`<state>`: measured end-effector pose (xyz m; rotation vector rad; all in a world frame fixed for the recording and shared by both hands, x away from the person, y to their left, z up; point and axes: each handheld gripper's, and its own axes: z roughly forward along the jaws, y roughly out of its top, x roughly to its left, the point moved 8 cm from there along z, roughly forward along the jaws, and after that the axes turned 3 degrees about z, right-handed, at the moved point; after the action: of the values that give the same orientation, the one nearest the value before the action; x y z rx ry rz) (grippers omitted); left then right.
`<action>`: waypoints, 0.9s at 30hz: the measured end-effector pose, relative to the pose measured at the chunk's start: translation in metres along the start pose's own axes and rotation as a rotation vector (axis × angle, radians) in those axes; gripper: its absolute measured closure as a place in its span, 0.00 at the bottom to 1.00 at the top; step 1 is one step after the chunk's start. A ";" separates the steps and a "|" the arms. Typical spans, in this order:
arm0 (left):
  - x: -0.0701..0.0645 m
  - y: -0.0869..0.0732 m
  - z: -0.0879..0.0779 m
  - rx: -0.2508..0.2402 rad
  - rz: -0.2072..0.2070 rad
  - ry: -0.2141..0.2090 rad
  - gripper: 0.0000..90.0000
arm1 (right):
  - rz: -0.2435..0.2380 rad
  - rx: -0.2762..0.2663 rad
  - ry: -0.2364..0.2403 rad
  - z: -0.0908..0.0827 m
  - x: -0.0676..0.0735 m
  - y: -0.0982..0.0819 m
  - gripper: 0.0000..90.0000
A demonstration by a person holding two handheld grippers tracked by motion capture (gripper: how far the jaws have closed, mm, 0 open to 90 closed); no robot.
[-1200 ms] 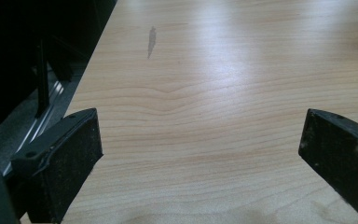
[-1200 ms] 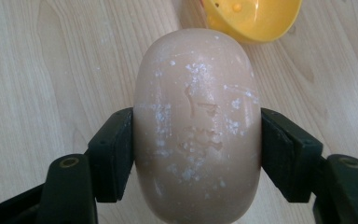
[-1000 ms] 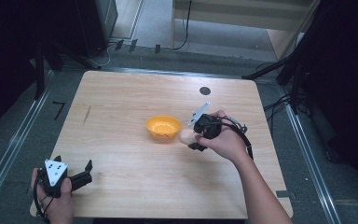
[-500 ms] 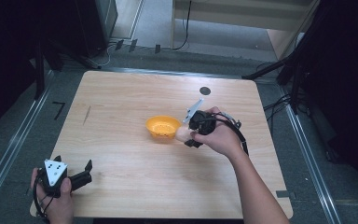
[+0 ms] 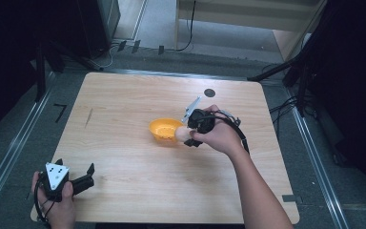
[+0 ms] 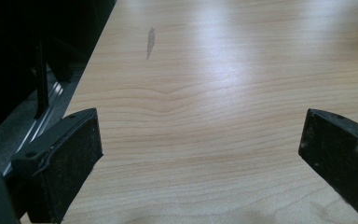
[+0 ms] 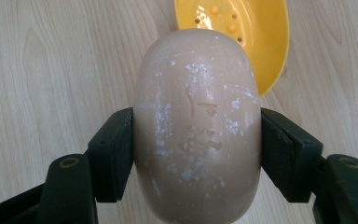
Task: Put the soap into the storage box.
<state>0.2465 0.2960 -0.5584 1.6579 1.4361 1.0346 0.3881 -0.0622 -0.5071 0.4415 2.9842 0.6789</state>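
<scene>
**Operator:** What surface and room did I work on?

**Manual:** You worked at a pale wooden table [image 5: 124, 119] with rounded corners, standing on grey flooring between dark surroundings.

**Operator:** Where was the soap bar?

**Manual:** Your right gripper [image 7: 196, 154] clamped the beige soap bar [image 7: 198, 126] across its short sides, at the near rim of the yellow dish [image 7: 256, 32]. Its long axis ran along the jaws, toward the dish. Your left gripper [image 6: 200, 154] stood wide open, holding nothing, at the table's near left corner.

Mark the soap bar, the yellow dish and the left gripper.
soap bar [image 7: 198, 126], right gripper view, middle of its face
yellow dish [image 5: 164, 129], high view, inner bottom
left gripper [image 6: 200, 149], left gripper view, midway between fingertips
</scene>
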 end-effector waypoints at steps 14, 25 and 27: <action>0.000 0.000 0.000 -0.001 -0.005 -0.004 0.00 | -0.015 -0.003 0.021 0.011 -0.009 0.017 0.38; 0.001 0.000 0.000 -0.003 -0.009 -0.010 0.00 | -0.030 -0.006 0.032 0.020 -0.013 0.037 0.38; 0.001 0.000 0.000 -0.005 -0.013 -0.010 0.00 | -0.032 -0.013 0.037 0.023 -0.013 0.041 0.38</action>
<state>0.2468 0.2965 -0.5581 1.6457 1.4347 1.0211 0.4144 -0.0210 -0.5101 0.3835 3.0127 0.7118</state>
